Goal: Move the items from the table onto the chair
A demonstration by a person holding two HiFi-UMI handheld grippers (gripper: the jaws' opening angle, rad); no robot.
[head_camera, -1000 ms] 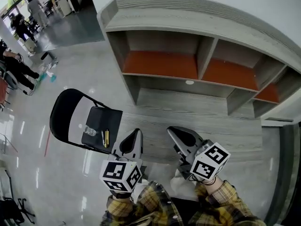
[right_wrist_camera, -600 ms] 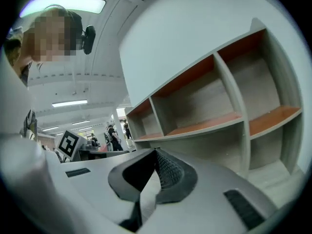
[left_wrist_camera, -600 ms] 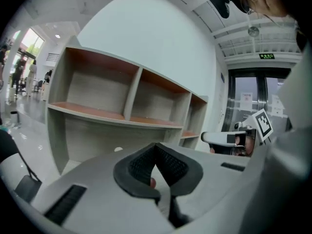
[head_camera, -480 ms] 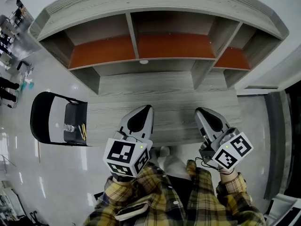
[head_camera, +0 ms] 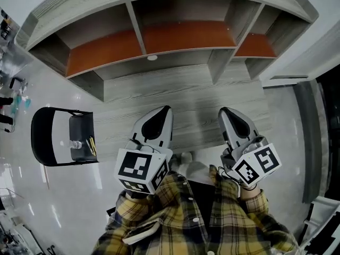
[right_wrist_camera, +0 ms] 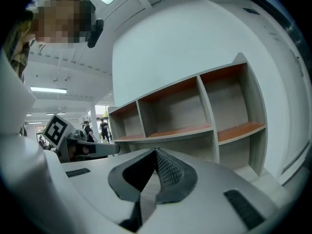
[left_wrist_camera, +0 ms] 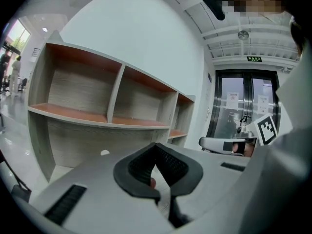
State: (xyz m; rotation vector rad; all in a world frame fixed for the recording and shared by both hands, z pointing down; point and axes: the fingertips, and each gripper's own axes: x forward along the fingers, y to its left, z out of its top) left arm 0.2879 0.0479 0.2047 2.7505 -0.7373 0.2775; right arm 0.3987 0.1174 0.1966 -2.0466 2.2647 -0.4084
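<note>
The black folding chair [head_camera: 53,137] stands on the floor left of the table. On its seat lie a small clear item [head_camera: 76,144] and yellow pens [head_camera: 91,145]. The grey wooden table [head_camera: 186,89] shows no loose items, only a small white disc [head_camera: 152,58] near the shelf. My left gripper [head_camera: 167,109] and right gripper [head_camera: 223,111] hover side by side over the table's front part, pointing at the shelves. Both are shut with nothing between their pads, as the left gripper [left_wrist_camera: 156,145] and right gripper [right_wrist_camera: 156,151] show in their own views.
An empty shelf unit with orange boards [head_camera: 159,36] rises at the back of the table. Glossy floor surrounds the chair. Glass doors [left_wrist_camera: 243,101] stand to the right of the shelves. People [right_wrist_camera: 103,128] are far off to the left.
The view has swung from the chair toward the table, so the chair now sits at the far left. Both grippers came round with it and now face the shelves, still shut.
</note>
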